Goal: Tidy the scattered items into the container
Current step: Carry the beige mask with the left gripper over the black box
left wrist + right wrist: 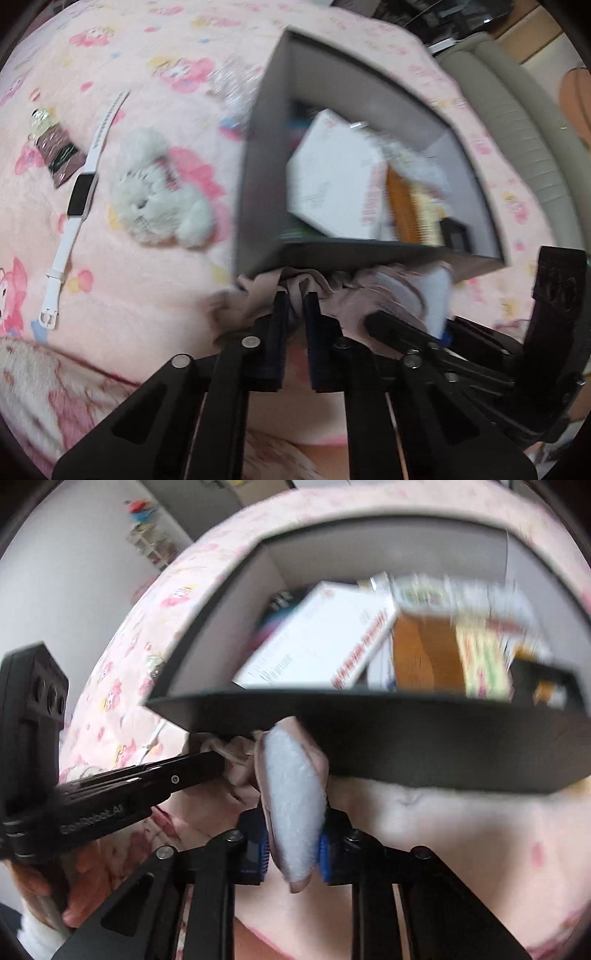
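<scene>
both tools (295, 306) pinching sock (291, 797), beside box (406, 746)

Soft, even indoor light, no harsh shadows or glare. Heavy fisheye bend with dark corners in both views. Lots of motion blur: the box (258, 155) and its contents are smeared in both, while the white watch (79, 194) on the bed stays fairly crisp.

Black gripper (293, 843), blue pads (325, 853), silver screws.
</scene>
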Demonstrator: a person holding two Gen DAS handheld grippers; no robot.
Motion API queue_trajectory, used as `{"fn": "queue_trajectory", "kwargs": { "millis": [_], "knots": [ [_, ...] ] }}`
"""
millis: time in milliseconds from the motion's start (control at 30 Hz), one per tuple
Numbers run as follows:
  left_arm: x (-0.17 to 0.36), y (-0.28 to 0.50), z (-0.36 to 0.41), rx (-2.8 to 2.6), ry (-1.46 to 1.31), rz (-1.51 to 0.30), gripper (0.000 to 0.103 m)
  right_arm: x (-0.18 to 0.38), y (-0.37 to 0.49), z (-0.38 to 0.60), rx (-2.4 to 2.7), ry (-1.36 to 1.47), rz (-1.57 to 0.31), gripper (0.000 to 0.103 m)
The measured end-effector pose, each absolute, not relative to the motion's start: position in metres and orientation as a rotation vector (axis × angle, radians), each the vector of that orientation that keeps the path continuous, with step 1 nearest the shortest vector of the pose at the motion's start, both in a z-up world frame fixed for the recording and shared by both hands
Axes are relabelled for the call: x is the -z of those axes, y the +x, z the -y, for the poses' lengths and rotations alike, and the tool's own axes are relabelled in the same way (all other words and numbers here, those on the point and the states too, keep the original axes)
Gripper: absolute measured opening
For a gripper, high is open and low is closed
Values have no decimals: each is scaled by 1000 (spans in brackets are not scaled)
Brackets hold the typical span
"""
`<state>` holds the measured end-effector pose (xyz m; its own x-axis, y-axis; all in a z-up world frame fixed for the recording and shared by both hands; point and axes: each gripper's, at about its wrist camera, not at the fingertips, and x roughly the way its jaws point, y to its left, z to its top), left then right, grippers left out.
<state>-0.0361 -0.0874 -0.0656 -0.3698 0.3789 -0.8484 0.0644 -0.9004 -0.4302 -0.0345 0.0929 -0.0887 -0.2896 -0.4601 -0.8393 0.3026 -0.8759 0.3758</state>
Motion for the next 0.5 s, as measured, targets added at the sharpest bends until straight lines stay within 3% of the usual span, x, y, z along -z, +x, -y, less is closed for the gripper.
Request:
{"fn": "queue_trajectory", "kwargs": {
  "millis": [233, 400, 467, 500],
  "knots": [
    [-18, -50, 66, -2440, -1394, 464, 6, 15, -39, -98, 2237, 1300, 204, 15],
    [-5, -54, 63, -2435, -1519, 380, 7, 5, -48, -113, 2279, 1309, 176, 15],
    [19, -50, 66, -2368, -1603, 430, 16, 17, -49, -119, 2255, 1334, 221, 15],
    [30, -47, 67, -2346, -1642, 439, 28, 25, -52, -121, 2244, 1344, 244, 15]
  ]
}}
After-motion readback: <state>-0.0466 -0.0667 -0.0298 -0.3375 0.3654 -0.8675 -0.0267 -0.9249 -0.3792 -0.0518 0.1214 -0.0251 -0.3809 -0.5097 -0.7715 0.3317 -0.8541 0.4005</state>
